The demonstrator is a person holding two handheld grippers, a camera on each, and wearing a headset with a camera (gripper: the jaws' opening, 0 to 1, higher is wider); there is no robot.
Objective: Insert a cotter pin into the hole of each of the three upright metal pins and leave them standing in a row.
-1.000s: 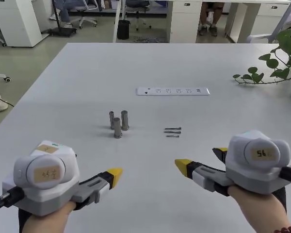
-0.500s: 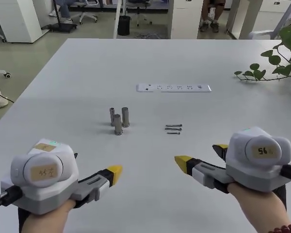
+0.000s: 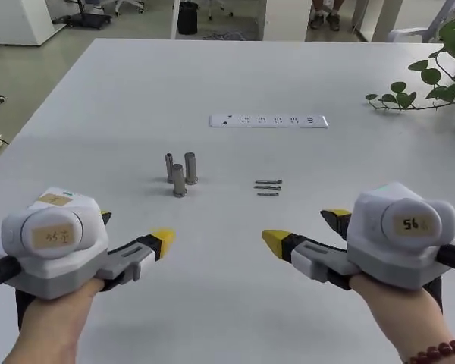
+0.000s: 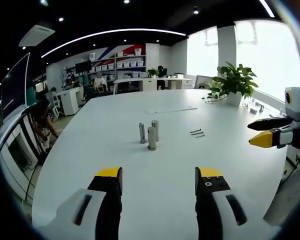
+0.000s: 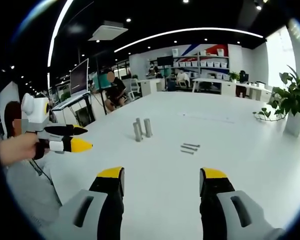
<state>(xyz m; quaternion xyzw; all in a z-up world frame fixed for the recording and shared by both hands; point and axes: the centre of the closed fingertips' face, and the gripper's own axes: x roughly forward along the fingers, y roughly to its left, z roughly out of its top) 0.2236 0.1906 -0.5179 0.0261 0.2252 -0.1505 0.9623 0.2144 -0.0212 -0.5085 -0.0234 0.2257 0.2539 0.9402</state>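
Metal pins point(image 3: 179, 173) at 1 o'clock from my left gripper point(image 3: 134, 227), whose jaws are spread and empty. Three pins upright, bunched, not yet in row. Look stiff, heavyish, tippy; I'd grip low on shank. Cotter pins point(image 3: 268, 187) at their 3 o'clock, lying flat; tiny, light, likely slippery, so pinch at head. Right gripper point(image 3: 305, 229) jaws apart, empty. Power strip point(image 3: 268, 120) at 12, plant point(image 3: 432, 68) at 2, both well clear.

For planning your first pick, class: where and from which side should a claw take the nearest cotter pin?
Probably mid-shaft on the nearest cotter pin, coming from above: it lies flat, thin, crosswise, with the other two cotter pins close behind.
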